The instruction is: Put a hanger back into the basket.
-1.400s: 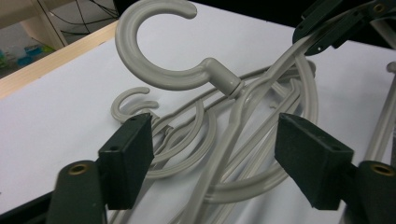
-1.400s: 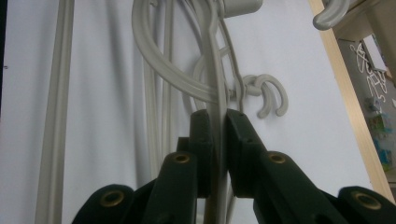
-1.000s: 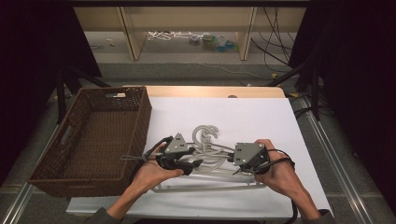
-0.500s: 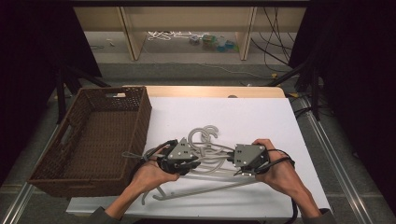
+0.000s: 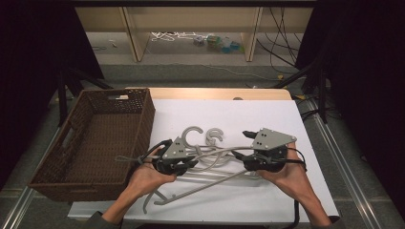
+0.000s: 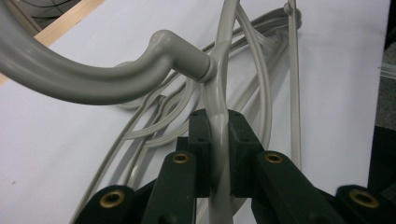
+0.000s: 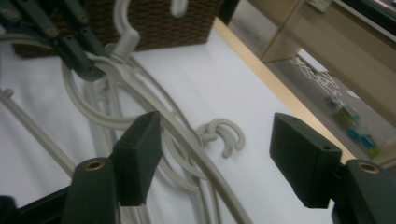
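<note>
A pile of grey plastic clothes hangers (image 5: 210, 160) lies on the white table cover (image 5: 267, 114). My left gripper (image 5: 193, 163) is shut on the shoulder of one hanger (image 6: 219, 70) just below its neck, and the hook (image 6: 84, 79) curves up and to the left. That hanger is tilted, with its long bar (image 5: 200, 188) slanting down to the front left. My right gripper (image 5: 242, 144) is open at the pile's right side, its jaws wide apart (image 7: 217, 140) over hanger arms (image 7: 187, 140) without touching them. The left gripper (image 7: 70, 42) also appears across the pile.
A brown wicker basket (image 5: 143, 119) stands at the table's left, close to the left hand. Two hanger hooks (image 5: 203, 137) lie on the cover behind the pile. A wooden table edge (image 5: 215, 93) runs along the back, with shelving and cables beyond.
The left gripper has raised and tilted its hanger, so the bar's free end has swung down toward the front left. The right gripper has drawn slightly right and back.
</note>
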`<state>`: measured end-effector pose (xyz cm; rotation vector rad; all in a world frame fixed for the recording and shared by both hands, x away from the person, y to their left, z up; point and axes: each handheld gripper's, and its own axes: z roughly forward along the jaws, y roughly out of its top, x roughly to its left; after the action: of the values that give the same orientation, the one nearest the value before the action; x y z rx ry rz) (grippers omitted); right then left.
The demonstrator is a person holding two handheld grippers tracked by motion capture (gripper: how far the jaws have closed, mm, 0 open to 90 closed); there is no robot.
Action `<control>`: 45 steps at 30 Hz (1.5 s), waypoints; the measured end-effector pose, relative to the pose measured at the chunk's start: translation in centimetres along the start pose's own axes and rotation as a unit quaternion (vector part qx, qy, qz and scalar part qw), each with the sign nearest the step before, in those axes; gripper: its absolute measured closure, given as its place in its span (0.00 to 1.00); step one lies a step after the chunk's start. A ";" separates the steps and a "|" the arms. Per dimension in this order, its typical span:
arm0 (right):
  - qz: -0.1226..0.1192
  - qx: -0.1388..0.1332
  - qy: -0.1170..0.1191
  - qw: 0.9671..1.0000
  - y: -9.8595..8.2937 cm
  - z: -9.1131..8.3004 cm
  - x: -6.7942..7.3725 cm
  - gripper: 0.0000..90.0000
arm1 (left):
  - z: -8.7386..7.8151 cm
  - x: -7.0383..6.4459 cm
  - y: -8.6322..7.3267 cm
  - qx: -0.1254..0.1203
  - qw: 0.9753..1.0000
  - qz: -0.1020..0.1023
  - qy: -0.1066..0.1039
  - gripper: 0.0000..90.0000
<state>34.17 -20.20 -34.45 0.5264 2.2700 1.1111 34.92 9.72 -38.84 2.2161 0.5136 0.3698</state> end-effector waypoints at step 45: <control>0.148 -0.074 -0.031 0.986 -7.1 -0.3 2.1 0.23 | -14.1 8.2 4.4 -0.083 0.985 -0.114 0.103 0.91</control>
<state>31.65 -23.35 -40.62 0.8453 2.0798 1.3739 37.20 20.31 -25.88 1.9452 0.8107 0.5022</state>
